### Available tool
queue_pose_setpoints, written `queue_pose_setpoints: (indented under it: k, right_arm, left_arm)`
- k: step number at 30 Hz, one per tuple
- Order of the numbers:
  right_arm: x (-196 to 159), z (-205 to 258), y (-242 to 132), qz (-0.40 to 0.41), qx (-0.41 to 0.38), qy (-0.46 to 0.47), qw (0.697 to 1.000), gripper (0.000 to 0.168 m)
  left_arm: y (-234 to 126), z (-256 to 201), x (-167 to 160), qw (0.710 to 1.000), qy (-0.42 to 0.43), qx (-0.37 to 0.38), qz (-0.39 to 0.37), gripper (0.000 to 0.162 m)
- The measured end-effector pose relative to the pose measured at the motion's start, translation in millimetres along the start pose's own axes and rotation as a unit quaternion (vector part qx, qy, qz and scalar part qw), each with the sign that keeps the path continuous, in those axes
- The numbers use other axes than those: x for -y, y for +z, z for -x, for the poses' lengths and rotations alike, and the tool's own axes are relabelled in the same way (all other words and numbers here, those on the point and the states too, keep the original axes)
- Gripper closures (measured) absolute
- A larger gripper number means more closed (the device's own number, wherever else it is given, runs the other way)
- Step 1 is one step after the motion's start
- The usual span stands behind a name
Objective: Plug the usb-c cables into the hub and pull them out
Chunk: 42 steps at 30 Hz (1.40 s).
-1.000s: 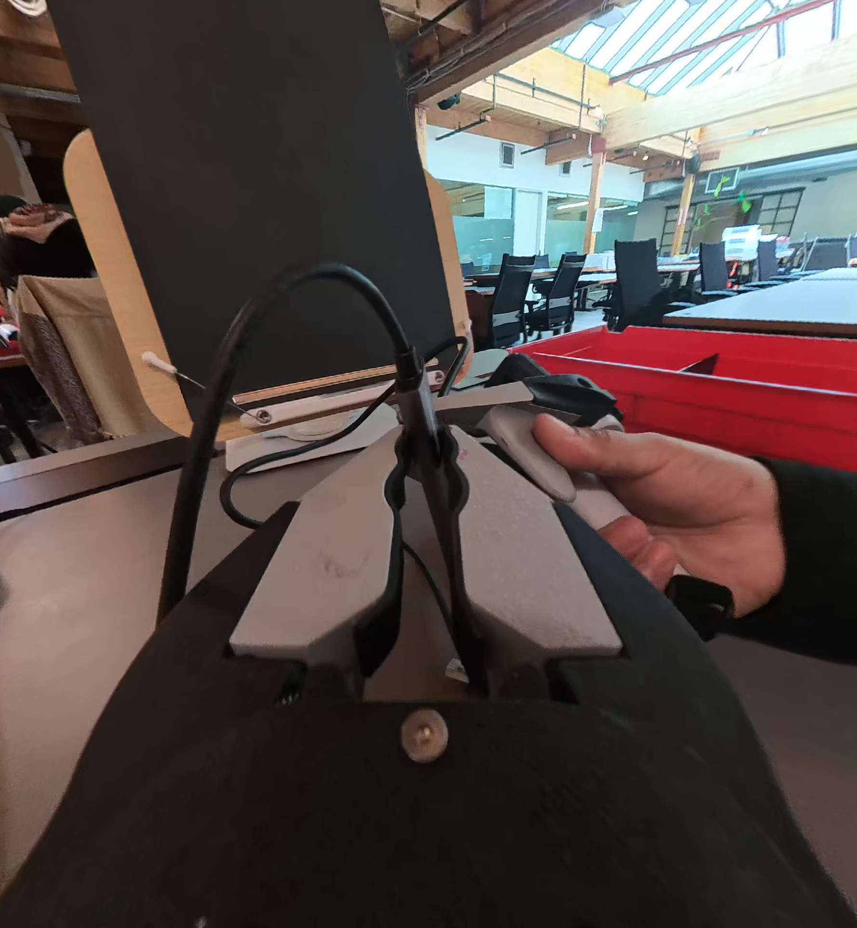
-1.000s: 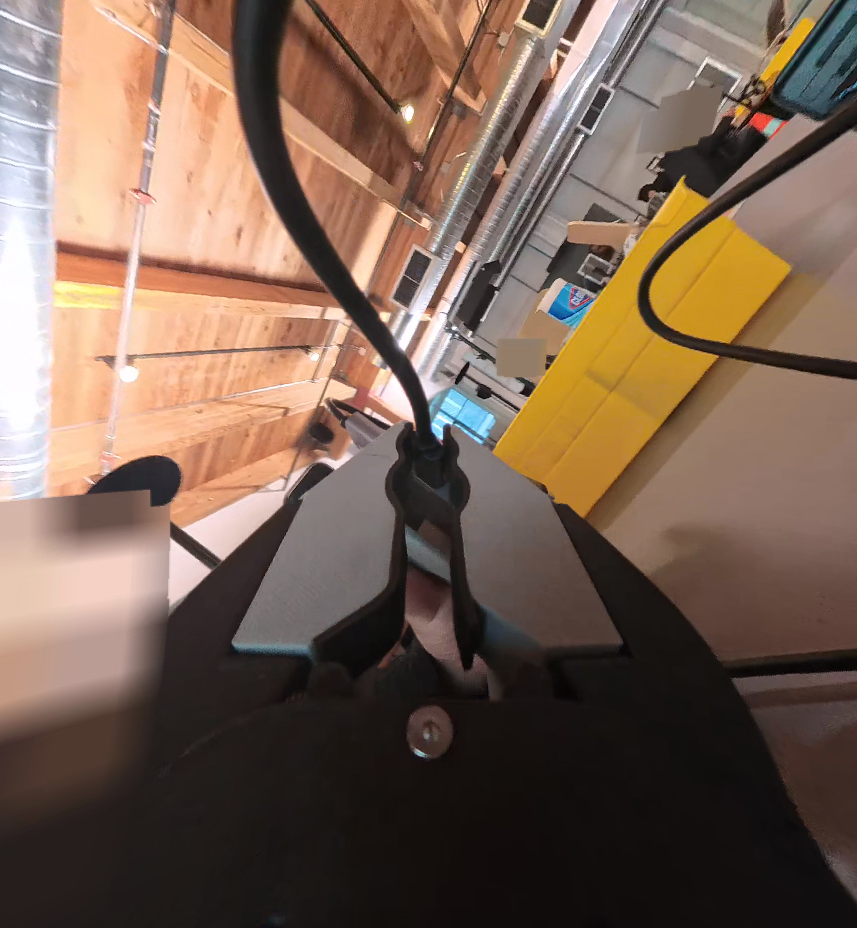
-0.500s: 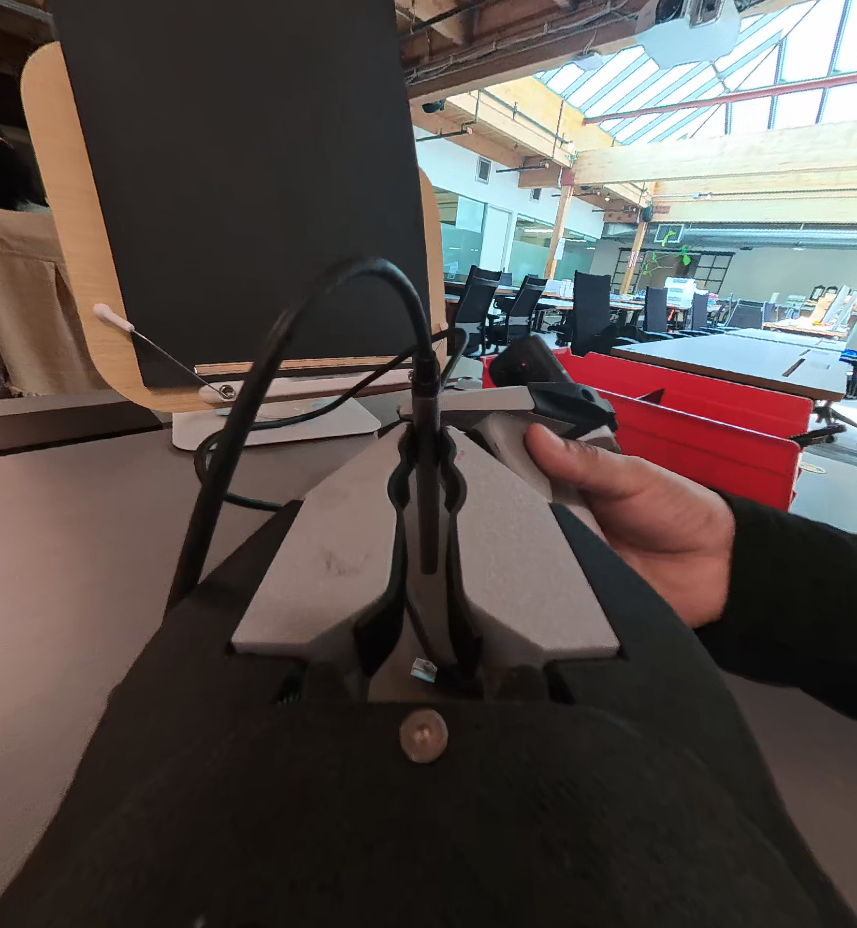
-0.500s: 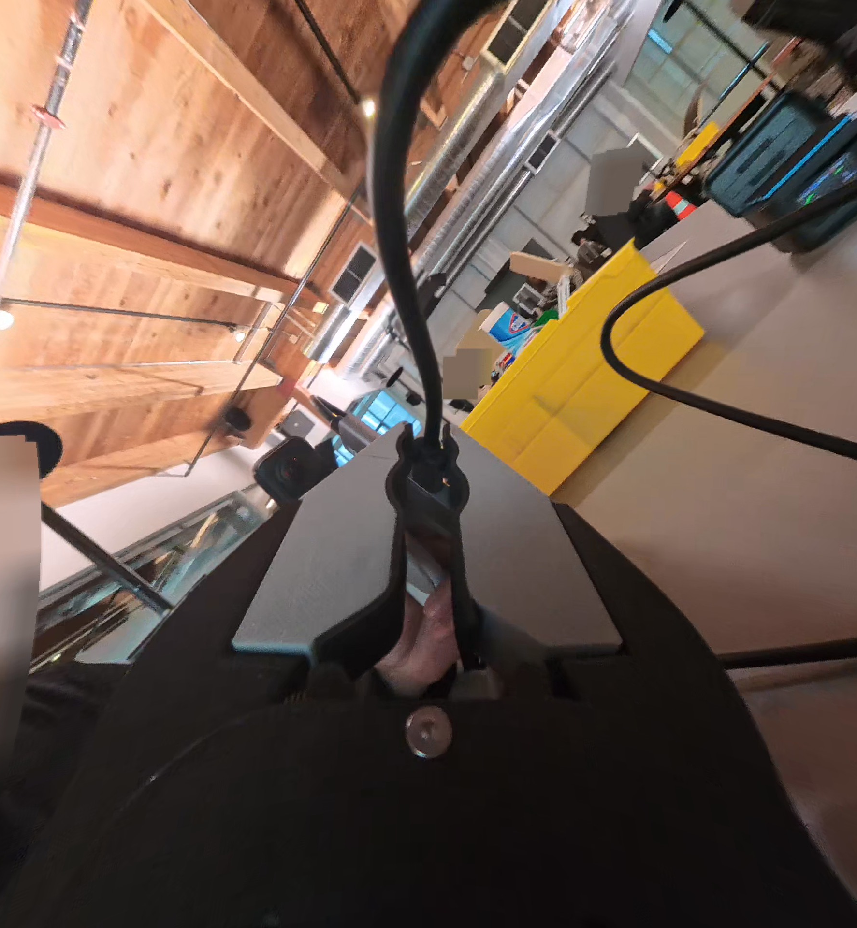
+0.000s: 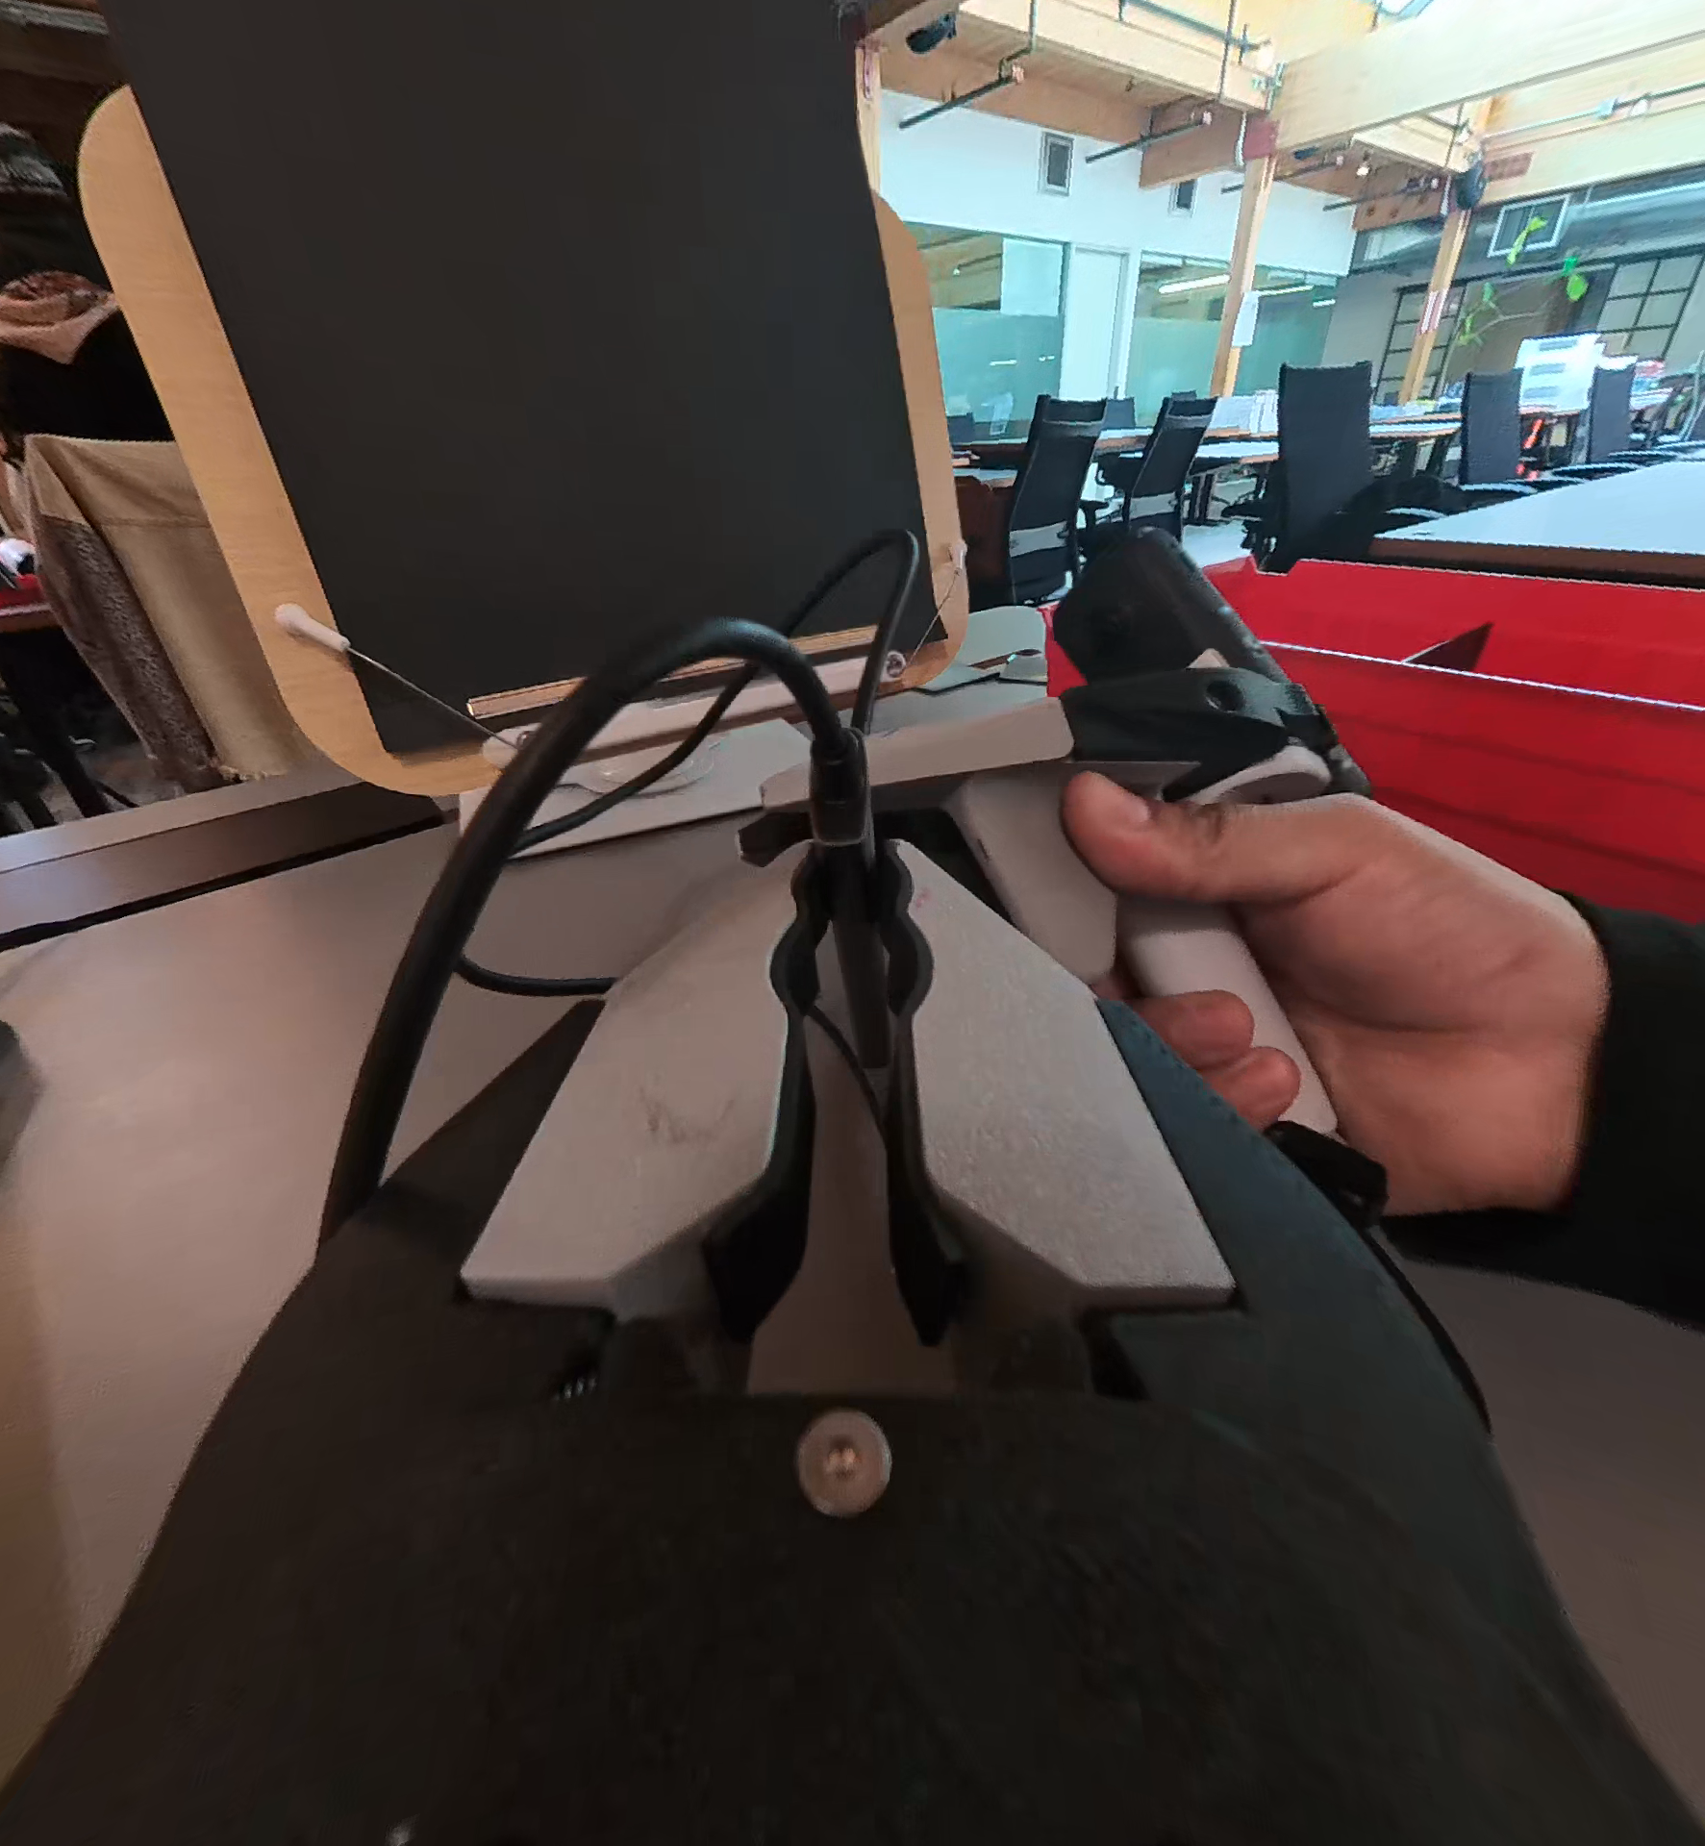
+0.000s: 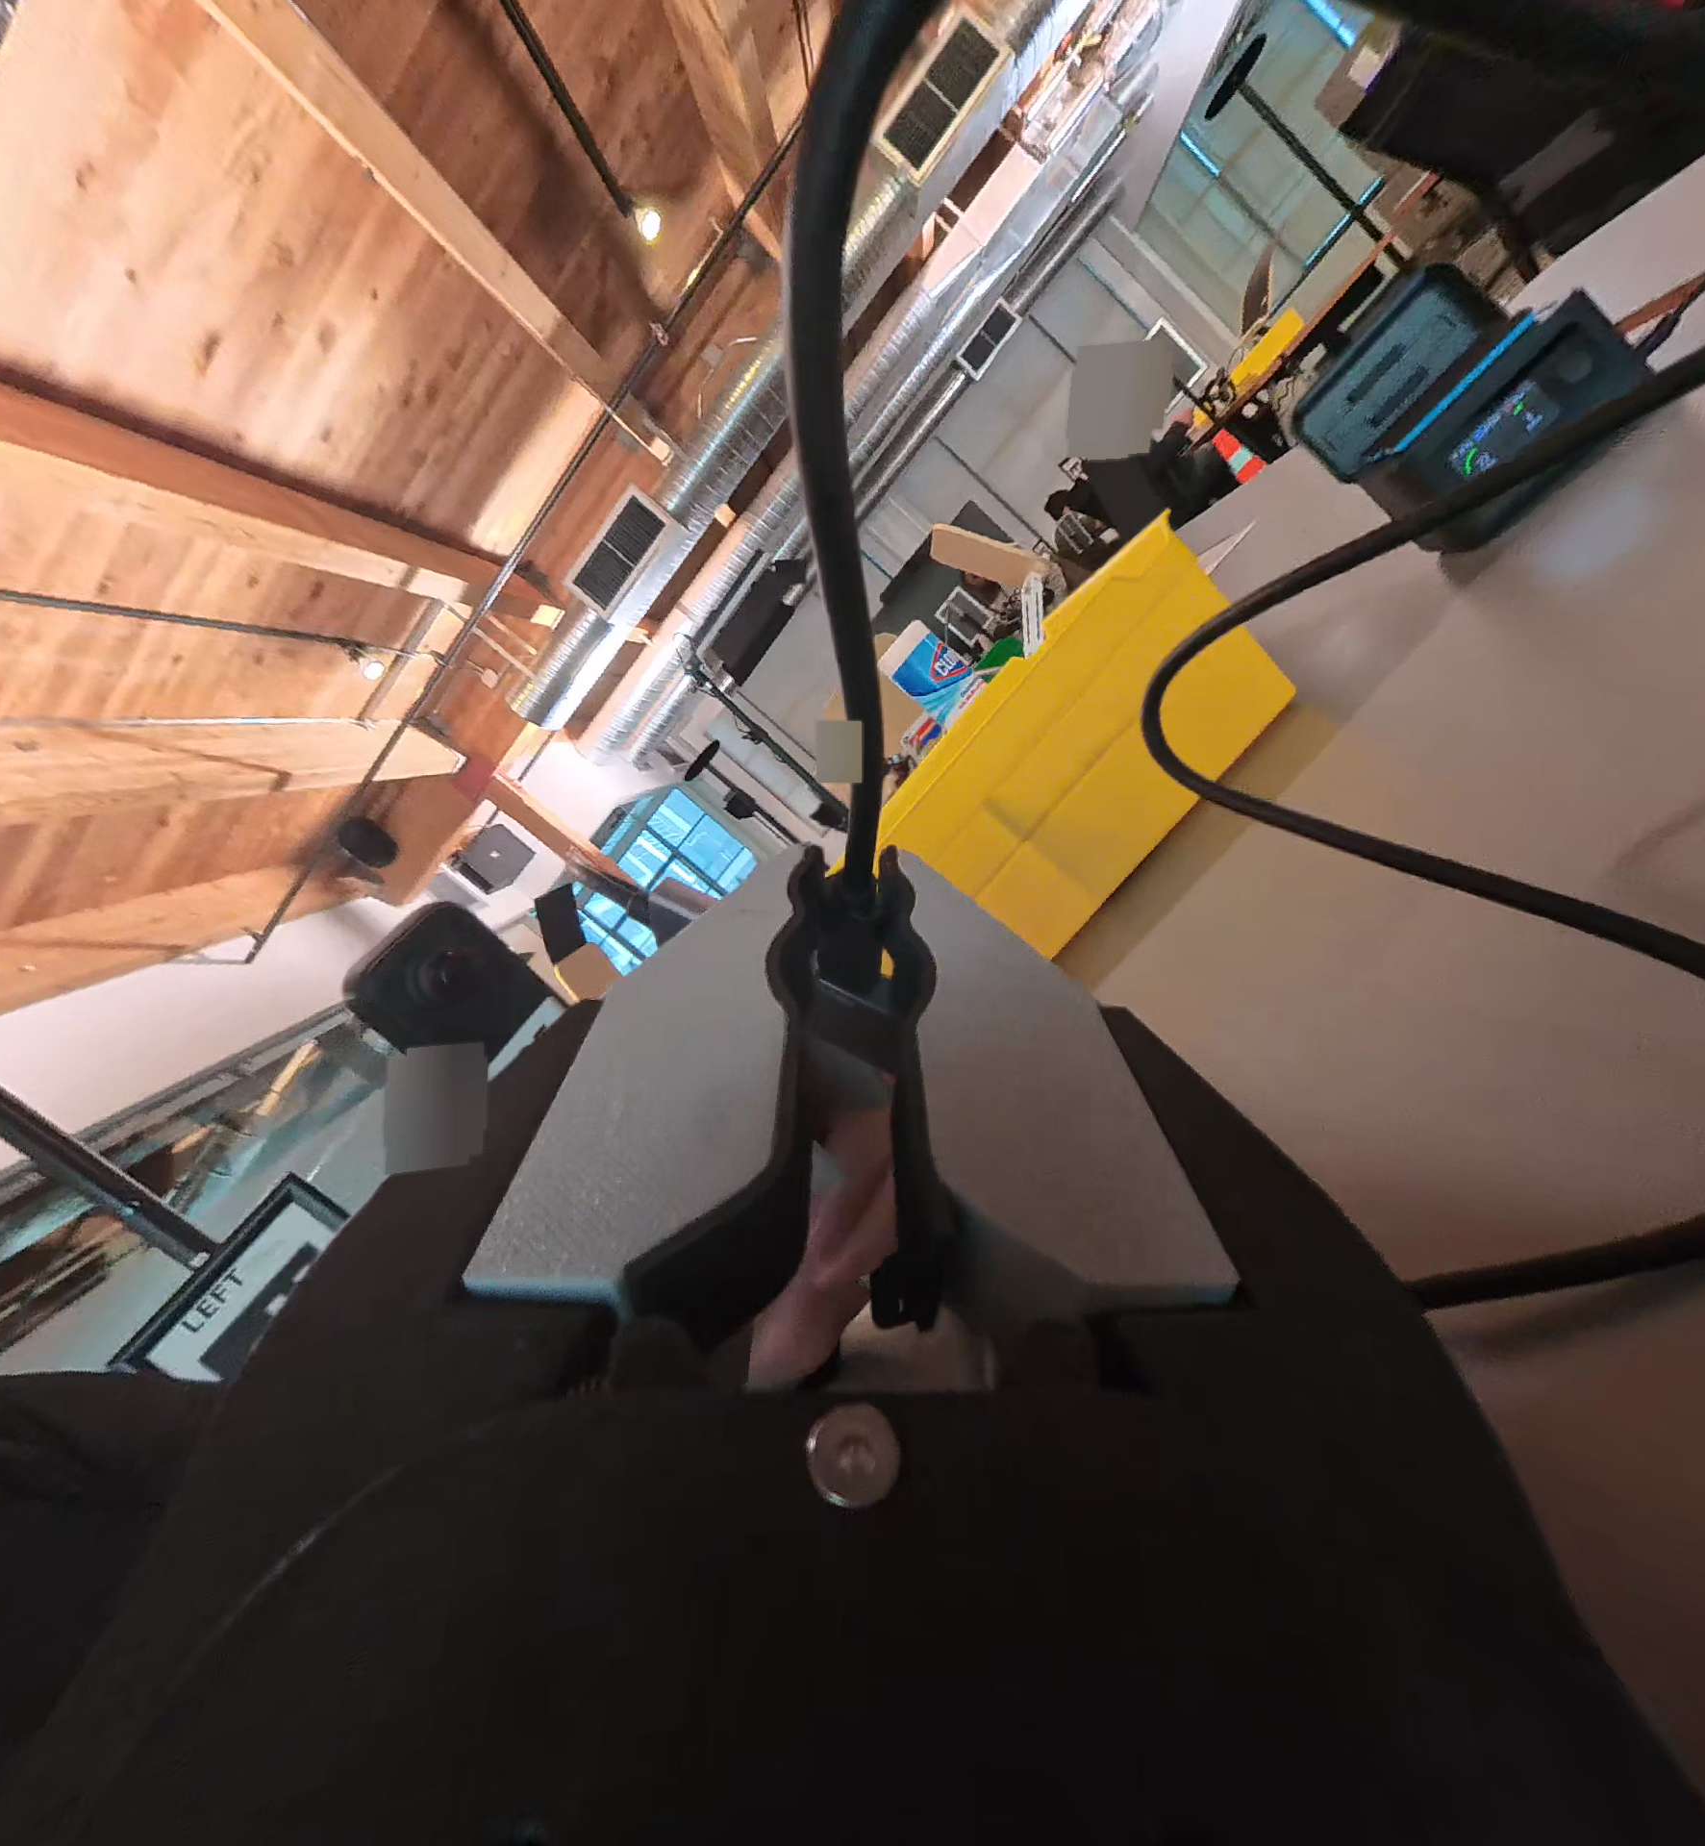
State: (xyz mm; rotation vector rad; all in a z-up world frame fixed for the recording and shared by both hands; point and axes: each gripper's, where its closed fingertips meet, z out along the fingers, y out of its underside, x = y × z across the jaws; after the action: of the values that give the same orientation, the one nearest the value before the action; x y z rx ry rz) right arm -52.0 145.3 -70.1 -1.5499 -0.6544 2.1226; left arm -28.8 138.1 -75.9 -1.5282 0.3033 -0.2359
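Both grippers, left gripper (image 5: 850, 904) and right gripper (image 6: 850, 899), clenched on black cable (image 5: 538, 819) plugs above the desk (image 5: 179, 1049); best kept straight while pulling.

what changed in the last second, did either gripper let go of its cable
Neither let go. The left gripper stays shut on its cable plug; the right gripper stays shut on its connector. The right wrist view swung, bringing the yellow bin nearer centre.
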Motion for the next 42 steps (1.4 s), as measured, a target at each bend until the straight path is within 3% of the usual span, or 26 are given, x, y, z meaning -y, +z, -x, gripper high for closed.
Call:
queue_pose_setpoints:
  k: [18,22,25,29,33,42]
  right_arm:
    - [3.4,6.7,17.0,-0.011,0.011,-0.02,1.0,0.162]
    - [-1.5,6.0,16.6,0.016,0.011,-0.023,1.0,0.161]
    - [-8.6,3.7,15.5,0.068,-0.028,-0.084,0.994,0.16]
    - [-10.4,4.0,10.1,0.105,-0.06,-0.122,0.985,0.157]
    - [-7.7,9.1,3.9,0.104,-0.038,-0.105,0.988,0.157]
    - [-14.2,4.2,9.4,0.083,-0.008,-0.05,0.995,0.159]
  left_arm:
    - [-9.1,9.7,5.7,0.999,-0.021,0.025,-0.026,0.154]
    - [-9.9,9.1,3.5,0.999,0.023,0.043,-0.014,0.154]
    - [-11.9,10.2,1.8,0.998,0.038,0.043,-0.008,0.154]
    - [-11.4,5.7,3.6,0.991,0.123,0.058,-0.003,0.155]
    - [-12.4,7.4,9.6,0.983,0.167,0.079,-0.011,0.155]
    - [-12.9,15.9,7.2,0.99,0.124,0.066,-0.017,0.155]
